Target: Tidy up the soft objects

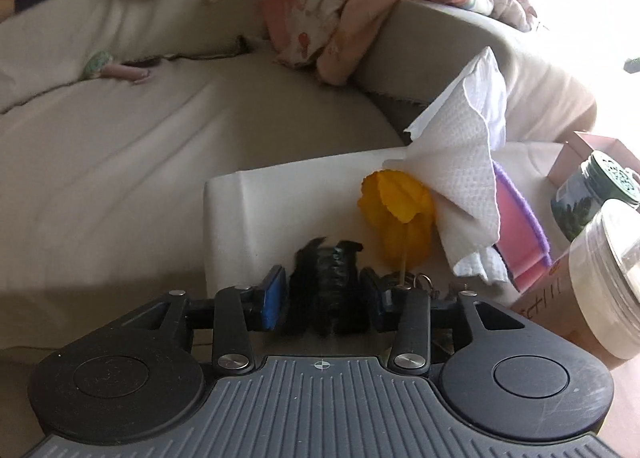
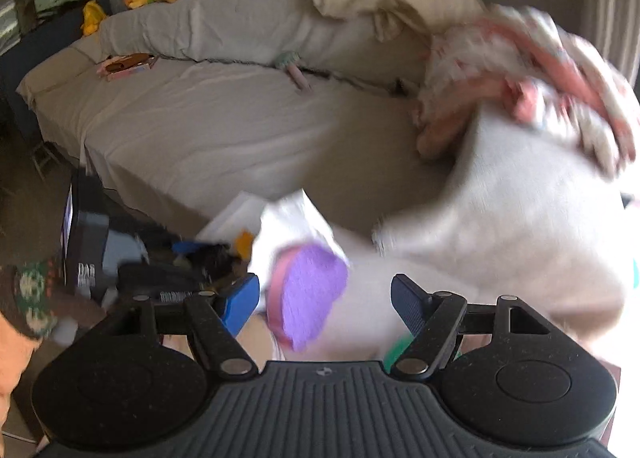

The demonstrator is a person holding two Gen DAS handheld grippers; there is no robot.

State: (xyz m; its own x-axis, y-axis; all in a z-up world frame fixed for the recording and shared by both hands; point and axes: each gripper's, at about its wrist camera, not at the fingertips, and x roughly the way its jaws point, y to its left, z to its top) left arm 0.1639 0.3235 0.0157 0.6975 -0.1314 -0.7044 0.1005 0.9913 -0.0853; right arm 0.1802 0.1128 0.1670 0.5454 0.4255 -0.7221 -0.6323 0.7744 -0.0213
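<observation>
yellow cloth (image 1: 396,210), white paper towel (image 1: 460,174), purple-pink sponge (image 2: 308,298), black bundle (image 1: 326,286)

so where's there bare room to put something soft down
The sofa seat is bare from the small toy at the back crease to the front edge. The white box is crowded: yellow cloth, paper towel, pink sponge.

Daylight glare upper right – left view sharp | right view motion-blurred | fisheye-bent edges
</observation>
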